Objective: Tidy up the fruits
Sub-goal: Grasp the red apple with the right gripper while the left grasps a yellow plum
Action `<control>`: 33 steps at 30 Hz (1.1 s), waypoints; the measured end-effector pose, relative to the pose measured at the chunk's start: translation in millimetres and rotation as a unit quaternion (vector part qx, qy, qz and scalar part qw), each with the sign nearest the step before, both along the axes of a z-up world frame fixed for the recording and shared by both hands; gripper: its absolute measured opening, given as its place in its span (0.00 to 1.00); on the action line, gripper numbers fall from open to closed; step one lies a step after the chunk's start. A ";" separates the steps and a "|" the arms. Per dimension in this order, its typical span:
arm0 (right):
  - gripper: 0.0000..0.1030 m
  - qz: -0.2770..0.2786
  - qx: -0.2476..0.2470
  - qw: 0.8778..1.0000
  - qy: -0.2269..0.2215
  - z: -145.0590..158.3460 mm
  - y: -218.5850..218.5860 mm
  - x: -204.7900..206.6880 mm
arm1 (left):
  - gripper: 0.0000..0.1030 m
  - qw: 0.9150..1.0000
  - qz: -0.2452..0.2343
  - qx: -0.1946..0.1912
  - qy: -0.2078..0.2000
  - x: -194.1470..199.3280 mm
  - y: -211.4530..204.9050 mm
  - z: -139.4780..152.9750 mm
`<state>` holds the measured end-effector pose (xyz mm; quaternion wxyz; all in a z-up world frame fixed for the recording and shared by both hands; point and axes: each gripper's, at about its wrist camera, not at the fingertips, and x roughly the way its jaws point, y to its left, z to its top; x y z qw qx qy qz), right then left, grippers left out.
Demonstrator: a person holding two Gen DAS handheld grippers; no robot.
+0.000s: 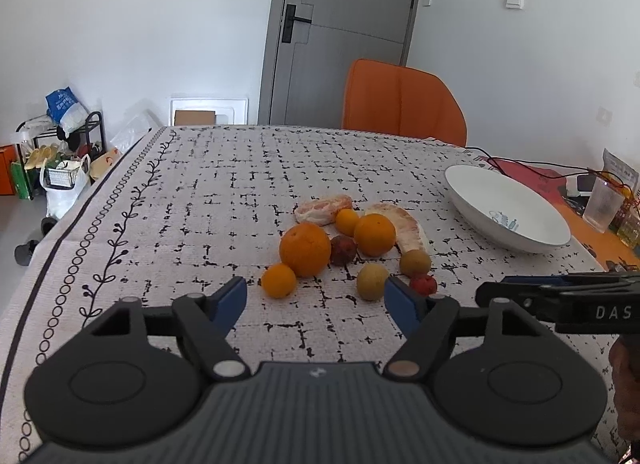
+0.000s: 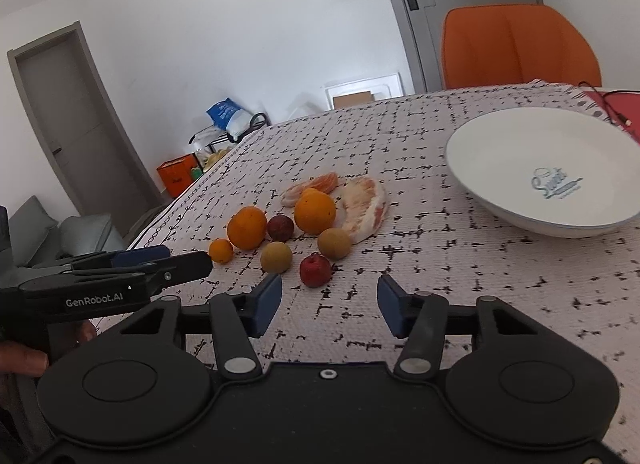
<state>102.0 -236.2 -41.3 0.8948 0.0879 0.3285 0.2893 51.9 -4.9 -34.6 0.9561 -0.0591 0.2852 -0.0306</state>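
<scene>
Near the middle of the bench (image 1: pixel 200 192), on its patterned cloth, the fruits lie in a loose cluster. A large orange (image 1: pixel 305 250) sits toward the left edge, with a small orange (image 1: pixel 279 280) just beside it on the near side. A dark red fruit (image 1: pixel 343 250) rests between the large orange and a second orange (image 1: pixel 375 234); whether they touch cannot be told. Behind these lie a small tangerine (image 1: pixel 346 222), a peeled citrus chunk (image 1: pixel 324 209) and a long peeled pomelo segment (image 1: pixel 404 226) that curves toward the right edge. Nearer the front edge are two yellow-brown round fruits (image 1: pixel 371 281) (image 1: pixel 415 262) and a small red fruit (image 1: pixel 423 284).

Toward the far right corner stands a white bowl (image 2: pixel 500 144) with blue print inside, well apart from the fruit.

Over the front edge the left claw (image 1: pixel 316 298) hangs with its blue fingers (image 1: pixel 234 298) spread wide, holding nothing; the small orange and one yellow-brown fruit sit just beyond its tips. Beside it the right claw (image 2: pixel 329 300) is likewise spread and empty, with the small red fruit just ahead of its opening.

Beyond the far edge stands an orange chair (image 1: pixel 402 104) before a grey door (image 1: pixel 340 32). Past the left edge, a rack (image 1: pixel 60 144) on the floor holds bags and clutter.
</scene>
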 end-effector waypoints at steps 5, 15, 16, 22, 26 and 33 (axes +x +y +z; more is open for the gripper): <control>0.47 0.012 -0.002 1.000 0.004 -3.9 11.5 10.4 | 0.61 1.000 -0.004 -0.014 0.006 8.1 2.2 -5.3; 0.35 0.023 -0.005 1.000 0.016 -13.9 28.9 27.3 | 0.56 1.000 -0.012 -0.025 0.014 17.6 4.8 -12.5; 0.30 0.023 -0.009 1.000 0.016 -15.4 30.7 28.5 | 0.56 0.999 -0.012 -0.028 0.015 18.3 5.2 -12.9; 0.20 0.028 -0.028 0.999 0.000 -17.3 33.5 29.3 | 0.56 0.999 -0.025 -0.034 0.023 25.8 -0.1 -17.5; 0.20 0.021 -0.024 0.999 -0.007 -14.1 23.4 25.6 | 0.56 0.998 -0.036 -0.034 0.026 30.0 -8.5 -18.9; 0.20 -0.005 -0.022 1.000 -0.007 -12.4 0.2 21.8 | 0.56 0.998 -0.051 -0.033 0.028 36.4 -23.9 -21.6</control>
